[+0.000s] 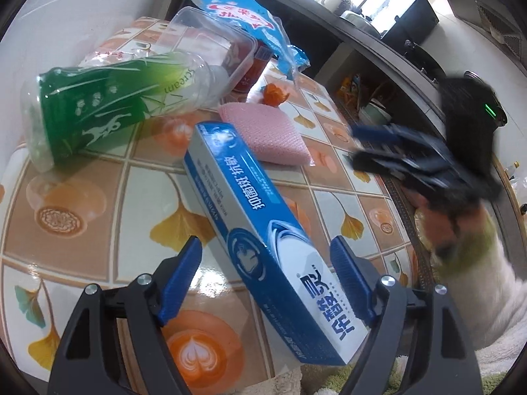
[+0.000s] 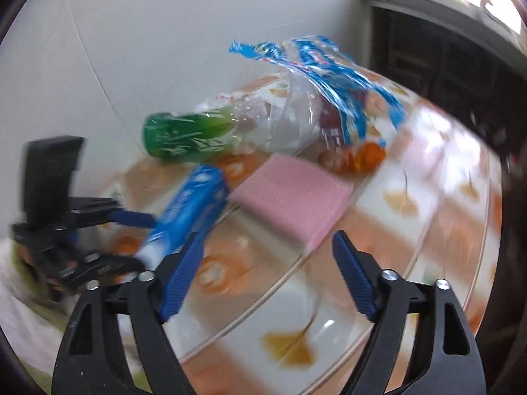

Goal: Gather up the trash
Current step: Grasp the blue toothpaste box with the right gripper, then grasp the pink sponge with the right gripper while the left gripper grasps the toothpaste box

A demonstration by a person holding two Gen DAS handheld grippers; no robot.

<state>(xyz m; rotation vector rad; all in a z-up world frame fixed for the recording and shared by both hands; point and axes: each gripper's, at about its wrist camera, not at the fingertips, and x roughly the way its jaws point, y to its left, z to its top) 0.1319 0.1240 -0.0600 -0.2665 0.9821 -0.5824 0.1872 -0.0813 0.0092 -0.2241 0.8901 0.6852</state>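
Blue toothpaste box (image 1: 263, 227) sits between my open left tool (image 1: 266, 256); I'd centre before squeezing; right tool (image 2: 266, 253) open, empty.

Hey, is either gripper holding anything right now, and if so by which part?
Nothing is held. The left gripper stands open around the near end of the toothpaste box, pads clear. The right gripper is open and empty.

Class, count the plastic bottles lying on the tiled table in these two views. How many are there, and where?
1. A green-labelled clear bottle lies on its side at the table's far left, against the clear container. Others may be hidden behind the blue bag.
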